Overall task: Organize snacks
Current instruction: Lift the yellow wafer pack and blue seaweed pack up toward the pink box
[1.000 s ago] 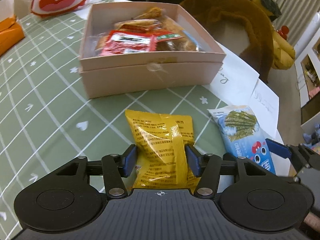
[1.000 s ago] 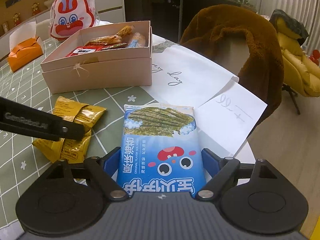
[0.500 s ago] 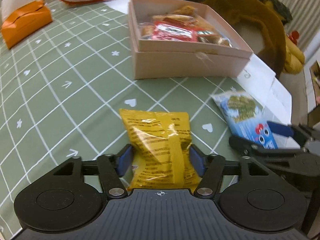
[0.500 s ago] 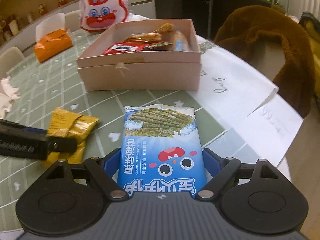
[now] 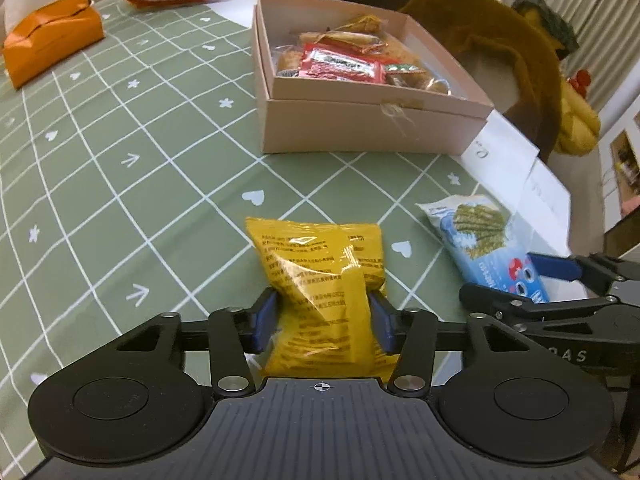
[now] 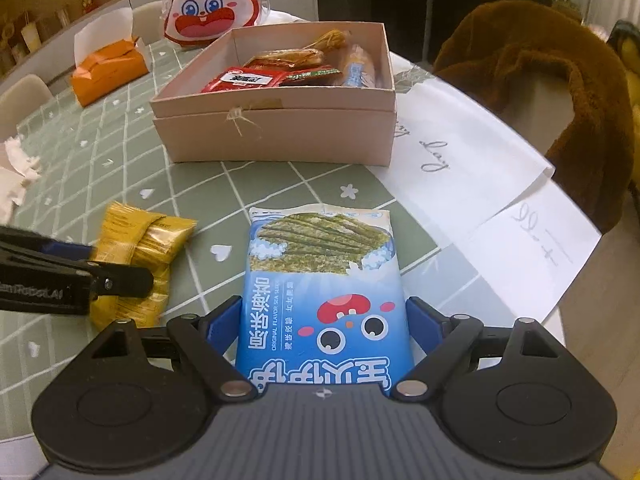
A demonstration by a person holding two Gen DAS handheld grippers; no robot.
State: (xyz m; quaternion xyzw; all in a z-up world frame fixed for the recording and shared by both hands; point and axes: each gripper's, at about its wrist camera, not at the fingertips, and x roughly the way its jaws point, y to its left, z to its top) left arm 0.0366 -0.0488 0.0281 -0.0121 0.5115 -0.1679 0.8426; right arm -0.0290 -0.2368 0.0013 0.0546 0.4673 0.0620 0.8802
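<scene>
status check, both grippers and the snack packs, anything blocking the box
Left gripper closing on crinkly yellow foil snack pack. Right gripper straddles blue seaweed snack pouch, pads at its edges. Open pink cardboard box ahead, path clear.

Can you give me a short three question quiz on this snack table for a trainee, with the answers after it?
1. True or false: the pink box already holds snack packets.
2. Which packet sits between the fingers of the left gripper? A) blue seaweed packet B) yellow packet C) red packet
3. Fill in: the blue seaweed packet lies between the pads of the ___ gripper.

Key
1. True; a red packet and others lie inside.
2. B, the yellow packet; the jaws are closing on it.
3. Right.
</scene>
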